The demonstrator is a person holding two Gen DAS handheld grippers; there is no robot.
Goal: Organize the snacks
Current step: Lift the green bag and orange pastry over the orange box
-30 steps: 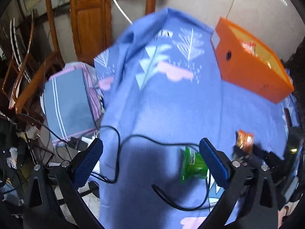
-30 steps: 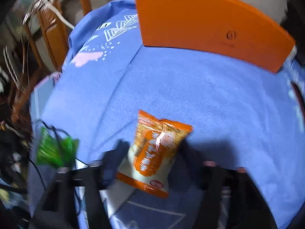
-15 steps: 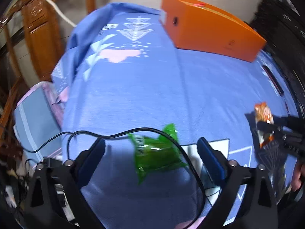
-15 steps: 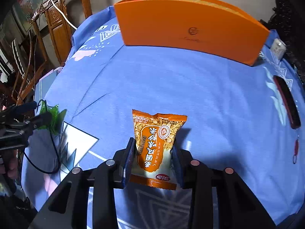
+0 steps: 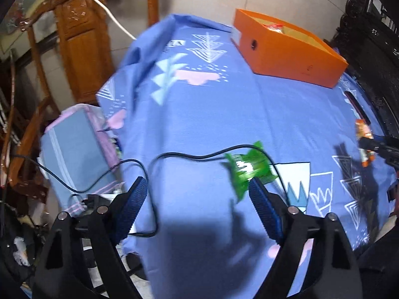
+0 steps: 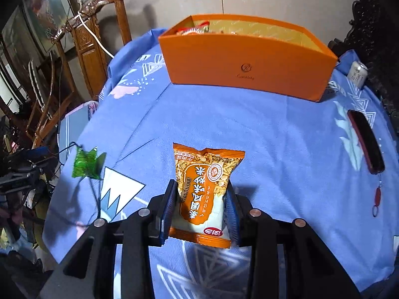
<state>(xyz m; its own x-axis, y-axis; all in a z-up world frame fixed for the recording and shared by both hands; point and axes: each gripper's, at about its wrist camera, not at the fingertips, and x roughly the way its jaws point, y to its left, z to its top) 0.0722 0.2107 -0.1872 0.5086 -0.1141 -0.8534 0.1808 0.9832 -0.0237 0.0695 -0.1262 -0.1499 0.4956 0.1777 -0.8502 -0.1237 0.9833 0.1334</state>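
My right gripper [image 6: 201, 200] is shut on an orange snack packet [image 6: 203, 191] and holds it above the blue tablecloth [image 6: 261, 134]. An open orange box [image 6: 245, 69] with several snacks inside stands at the far side; it also shows in the left wrist view [image 5: 286, 49]. A green snack packet [image 5: 249, 169] lies on the cloth just ahead of my open left gripper [image 5: 197, 191], by its right finger [image 5: 264, 209]. The green packet also shows in the right wrist view [image 6: 87, 163]. The right gripper with the orange packet [image 5: 364, 137] shows at the far right of the left wrist view.
A black cable [image 5: 189, 155] runs across the cloth over the green packet. A dark red phone-like case [image 6: 365, 142] and a small can [image 6: 357, 73] lie at the right. Wooden chairs [image 6: 92, 39] and a folded cloth [image 5: 74, 144] stand left of the table.
My left gripper has swung left, so the green packet now sits by its right finger instead of between the fingers. My right gripper has lifted the orange packet higher, showing into the box.
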